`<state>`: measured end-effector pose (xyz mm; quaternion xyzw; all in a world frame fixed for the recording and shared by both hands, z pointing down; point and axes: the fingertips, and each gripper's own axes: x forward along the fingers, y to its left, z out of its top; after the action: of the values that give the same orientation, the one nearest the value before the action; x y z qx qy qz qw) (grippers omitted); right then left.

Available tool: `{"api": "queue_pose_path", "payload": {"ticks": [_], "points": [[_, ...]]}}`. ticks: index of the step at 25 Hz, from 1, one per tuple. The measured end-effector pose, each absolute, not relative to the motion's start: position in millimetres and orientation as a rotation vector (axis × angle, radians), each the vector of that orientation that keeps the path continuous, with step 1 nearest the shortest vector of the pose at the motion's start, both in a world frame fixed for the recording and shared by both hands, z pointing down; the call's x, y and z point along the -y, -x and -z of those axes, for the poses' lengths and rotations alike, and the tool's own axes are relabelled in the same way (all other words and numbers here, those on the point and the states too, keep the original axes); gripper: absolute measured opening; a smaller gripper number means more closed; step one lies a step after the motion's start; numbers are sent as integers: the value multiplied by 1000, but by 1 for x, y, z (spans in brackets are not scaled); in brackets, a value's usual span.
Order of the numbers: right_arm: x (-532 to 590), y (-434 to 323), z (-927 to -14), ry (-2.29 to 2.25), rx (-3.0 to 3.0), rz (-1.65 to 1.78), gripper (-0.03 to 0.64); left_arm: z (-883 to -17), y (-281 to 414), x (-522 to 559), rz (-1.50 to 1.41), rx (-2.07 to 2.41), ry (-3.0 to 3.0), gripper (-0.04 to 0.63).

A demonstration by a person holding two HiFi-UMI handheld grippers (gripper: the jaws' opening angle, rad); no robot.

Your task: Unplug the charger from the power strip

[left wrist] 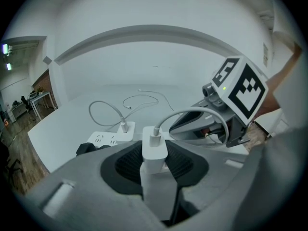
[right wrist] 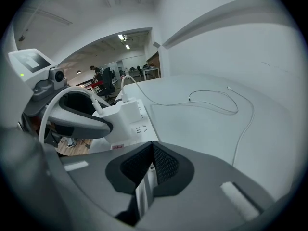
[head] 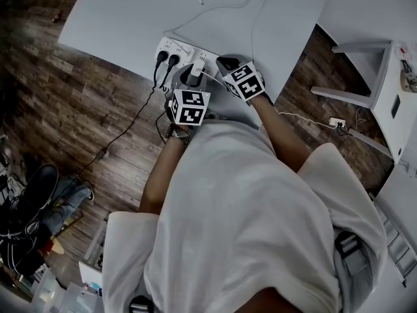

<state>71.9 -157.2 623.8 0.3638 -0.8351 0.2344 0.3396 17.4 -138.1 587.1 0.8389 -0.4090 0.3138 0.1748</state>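
A white power strip [head: 176, 49] lies at the near edge of the white table [head: 117, 18]. In the left gripper view a white charger [left wrist: 154, 150] stands between the ribbed pads of my left gripper [left wrist: 154, 163], which is shut on it. Its cable [left wrist: 192, 113] loops off to the right, and its base is hidden. A second white charger [left wrist: 126, 128] sits plugged into the strip [left wrist: 103, 138] further along. My right gripper [right wrist: 147, 177] is shut on the near end of the strip [right wrist: 139, 129]. In the head view both grippers [head: 192, 77] [head: 225, 64] meet over the strip.
Two black plugs [head: 167, 59] sit in the strip's left end, and their cords drop to the wooden floor. A loose white cable [head: 221, 2] curls across the table. A white stool [head: 365, 77] and a floor socket [head: 337, 122] are at the right. Shoes [head: 32, 194] lie at the left.
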Motion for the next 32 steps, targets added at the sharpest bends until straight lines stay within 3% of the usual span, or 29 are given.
{"api": "queue_pose_path", "payload": {"ticks": [20,32], "points": [[159,-70,-623,-935,2193,-549,3,-585,-10,142,-655,1094,-2262,152],[159,-68,-623,-937,2195,-555,3,-586,-14,139,-881,1136,-2366,144]]}}
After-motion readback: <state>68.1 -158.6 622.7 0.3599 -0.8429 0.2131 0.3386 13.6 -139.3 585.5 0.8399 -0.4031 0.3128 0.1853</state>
